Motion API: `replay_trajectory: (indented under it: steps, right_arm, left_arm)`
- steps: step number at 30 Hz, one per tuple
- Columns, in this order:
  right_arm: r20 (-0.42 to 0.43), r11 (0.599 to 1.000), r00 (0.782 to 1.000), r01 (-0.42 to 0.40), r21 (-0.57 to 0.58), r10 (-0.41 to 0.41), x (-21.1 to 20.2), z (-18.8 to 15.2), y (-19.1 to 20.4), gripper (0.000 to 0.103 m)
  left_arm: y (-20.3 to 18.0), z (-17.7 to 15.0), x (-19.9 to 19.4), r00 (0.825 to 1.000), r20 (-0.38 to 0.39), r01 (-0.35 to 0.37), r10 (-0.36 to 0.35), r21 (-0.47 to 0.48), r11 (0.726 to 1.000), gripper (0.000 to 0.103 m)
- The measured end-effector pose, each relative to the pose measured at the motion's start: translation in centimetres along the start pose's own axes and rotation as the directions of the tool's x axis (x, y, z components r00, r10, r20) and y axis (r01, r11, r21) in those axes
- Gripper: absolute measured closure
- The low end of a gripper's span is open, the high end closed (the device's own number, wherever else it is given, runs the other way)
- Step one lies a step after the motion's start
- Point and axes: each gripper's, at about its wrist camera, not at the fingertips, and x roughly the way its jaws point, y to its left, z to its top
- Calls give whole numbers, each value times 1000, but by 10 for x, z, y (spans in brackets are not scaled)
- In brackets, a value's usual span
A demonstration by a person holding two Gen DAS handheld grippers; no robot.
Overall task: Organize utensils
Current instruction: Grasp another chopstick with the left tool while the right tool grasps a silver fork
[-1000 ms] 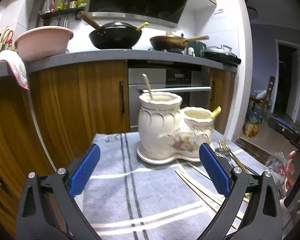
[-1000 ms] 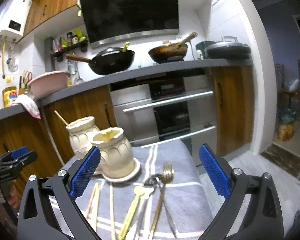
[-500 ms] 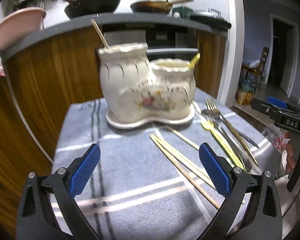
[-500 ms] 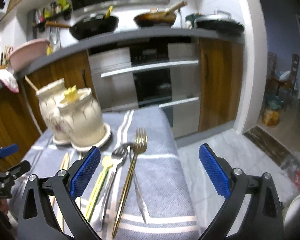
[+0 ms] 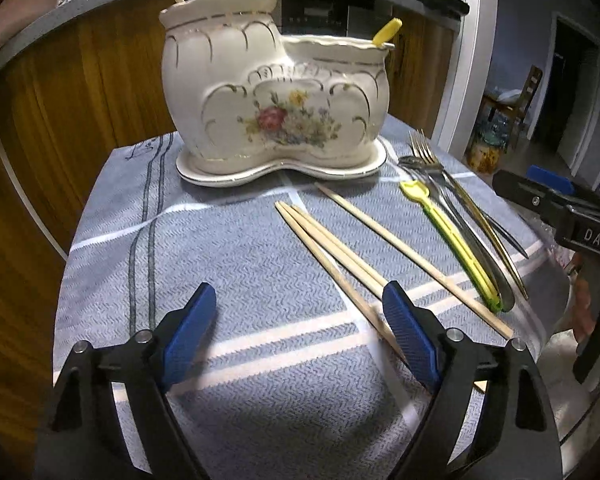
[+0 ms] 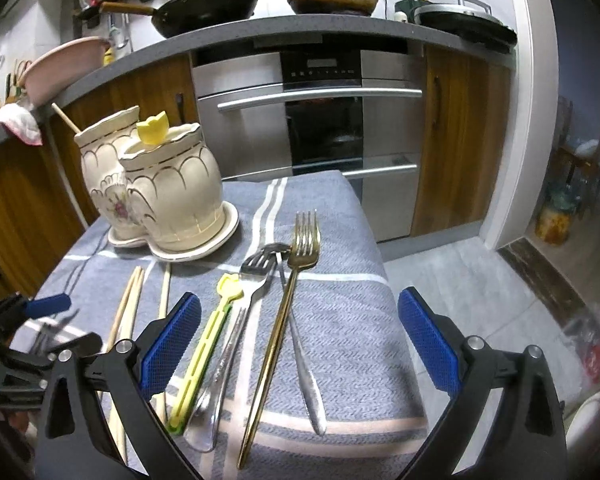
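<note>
Left view: the left tool [image 5: 296, 332] has dropped closer, jaws closing with nothing between them yet, chopsticks [image 5: 332, 248] center-right, so a pickup looks next. Right view: the right tool [image 6: 300, 344] also lower, wide open over the gold fork [image 6: 284, 312] at center.

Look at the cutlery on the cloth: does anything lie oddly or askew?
Yes. The steel fork, a spoon and the gold fork cross each other in a loose pile instead of lying side by side; the chopsticks fan apart.

Right gripper [image 6: 300, 344] jaws wide apart above gold fork [image 6: 284, 320], ceramic holder [image 6: 168, 192] behind
</note>
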Motion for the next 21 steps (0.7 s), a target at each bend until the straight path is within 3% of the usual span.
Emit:
replay_trajectory:
  steps: [3, 5, 9, 14, 16, 21]
  right_arm:
    - [-10, 1000, 1000, -4, 10, 5, 2, 0, 0, 5]
    - [-16, 1000, 1000, -2, 10, 3, 3, 1, 1, 5]
    - [-27, 1000, 1000, -12, 6, 12, 7, 1, 7, 9]
    - [-71, 999, 997, -31, -36, 28, 17, 0, 23, 41]
    - [-91, 998, 995, -51, -43, 47, 20, -1, 28, 56]
    - [-128, 996, 989, -79, -36, 74, 28, -1, 33, 73]
  left_arm:
    - [-2, 0, 2, 1000, -10, -6, 6, 3, 1000, 21]
    - [-5, -1, 5, 999, -24, -22, 22, 17, 1000, 30]
    - [-8, -3, 4, 1000, -27, -8, 9, 27, 1000, 37]
    - [-12, -3, 0, 999, -34, 28, -26, 57, 998, 64]
    - [-12, -3, -2, 999, -39, 39, -36, 61, 997, 70]
    - [-2, 0, -4, 998, -53, 40, -36, 80, 996, 77]
